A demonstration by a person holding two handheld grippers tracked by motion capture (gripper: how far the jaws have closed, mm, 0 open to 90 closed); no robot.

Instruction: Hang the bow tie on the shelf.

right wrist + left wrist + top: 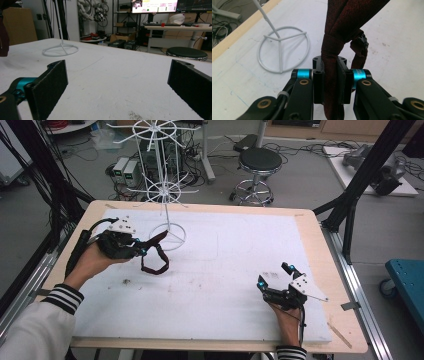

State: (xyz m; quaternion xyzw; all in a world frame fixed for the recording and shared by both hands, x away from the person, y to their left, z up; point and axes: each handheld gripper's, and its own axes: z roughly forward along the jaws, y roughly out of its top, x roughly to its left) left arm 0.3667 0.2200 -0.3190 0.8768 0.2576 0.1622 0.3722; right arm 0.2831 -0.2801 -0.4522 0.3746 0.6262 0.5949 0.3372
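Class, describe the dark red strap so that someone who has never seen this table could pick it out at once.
Start at the white wire rack standing at the far left of the white-covered table. Just in front of its ring base, the left gripper is shut on a dark red fabric strap, knotted into a hanging loop. It is the one soft, coloured item there.

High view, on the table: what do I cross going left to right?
Left gripper shut on the dark red strap → white wire stand's ring base → bare white mat → right gripper, open.
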